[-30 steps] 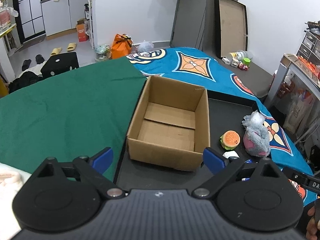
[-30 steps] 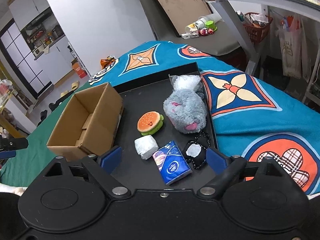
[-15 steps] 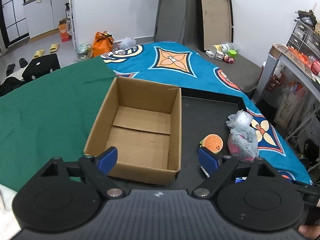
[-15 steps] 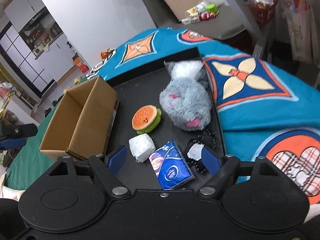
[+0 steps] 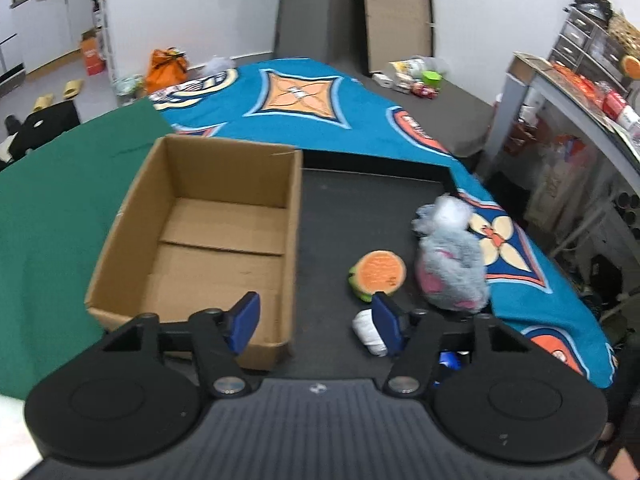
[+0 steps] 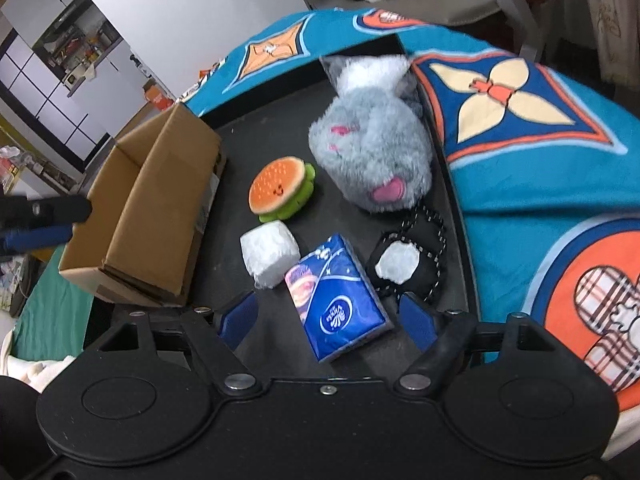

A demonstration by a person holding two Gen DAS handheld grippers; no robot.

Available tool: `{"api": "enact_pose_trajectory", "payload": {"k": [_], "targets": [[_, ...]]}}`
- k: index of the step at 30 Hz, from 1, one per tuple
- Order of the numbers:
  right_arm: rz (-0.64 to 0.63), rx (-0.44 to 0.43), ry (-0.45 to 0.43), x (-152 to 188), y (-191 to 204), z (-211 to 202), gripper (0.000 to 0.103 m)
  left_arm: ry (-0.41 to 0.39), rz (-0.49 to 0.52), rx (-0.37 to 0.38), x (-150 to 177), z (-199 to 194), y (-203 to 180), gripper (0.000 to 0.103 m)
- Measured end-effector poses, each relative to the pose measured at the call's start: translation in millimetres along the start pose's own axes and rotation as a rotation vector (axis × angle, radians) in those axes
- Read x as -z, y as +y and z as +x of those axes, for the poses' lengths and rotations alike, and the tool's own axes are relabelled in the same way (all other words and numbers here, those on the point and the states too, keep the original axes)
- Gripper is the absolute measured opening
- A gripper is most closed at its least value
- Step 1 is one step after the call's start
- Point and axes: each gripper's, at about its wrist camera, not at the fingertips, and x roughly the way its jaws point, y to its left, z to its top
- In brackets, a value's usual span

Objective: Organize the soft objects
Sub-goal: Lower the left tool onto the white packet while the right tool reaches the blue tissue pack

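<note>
An empty cardboard box (image 5: 212,236) stands on a black mat (image 5: 352,208); it also shows in the right wrist view (image 6: 152,208). Right of it lie a grey plush toy (image 6: 372,156), a plush burger (image 6: 280,190), a white wrapped bundle (image 6: 270,254), a blue tissue pack (image 6: 336,296) and a black pouch with a white patch (image 6: 404,264). My left gripper (image 5: 316,322) is open, over the box's near right corner. My right gripper (image 6: 328,320) is open, just above the tissue pack's near end.
The mat lies on a bed with a blue patterned blanket (image 5: 304,104) and a green cloth (image 5: 60,184). A shelf unit (image 5: 572,92) stands at the right. Bags and slippers lie on the floor behind.
My left gripper has moved right, from the green cloth side toward the box's right corner and the toys. My right gripper has moved forward and down toward the tissue pack.
</note>
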Motion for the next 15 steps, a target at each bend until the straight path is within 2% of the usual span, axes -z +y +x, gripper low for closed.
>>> {"api": "enact_pose_trajectory", "payload": {"k": [8,10,11,15], "targets": [[-0.061,0.042,0.050,4.6,3.4,17.1,0.076,0.058,0.032,0.034,-2.2,31.2,-31.2,0.058],[-0.088,0.055,0.052,5.8,6.1,19.8,0.066,0.074,0.044,0.032,-1.5,39.2,-37.9,0.058],[-0.102,0.062,0.065,6.5,7.1,22.4,0.053,0.083,0.050,0.029,-1.0,43.2,-40.1,0.058],[-0.136,0.063,0.080,8.4,9.6,24.5,0.048,0.125,0.062,0.020,1.1,63.1,-48.5,0.058]]}}
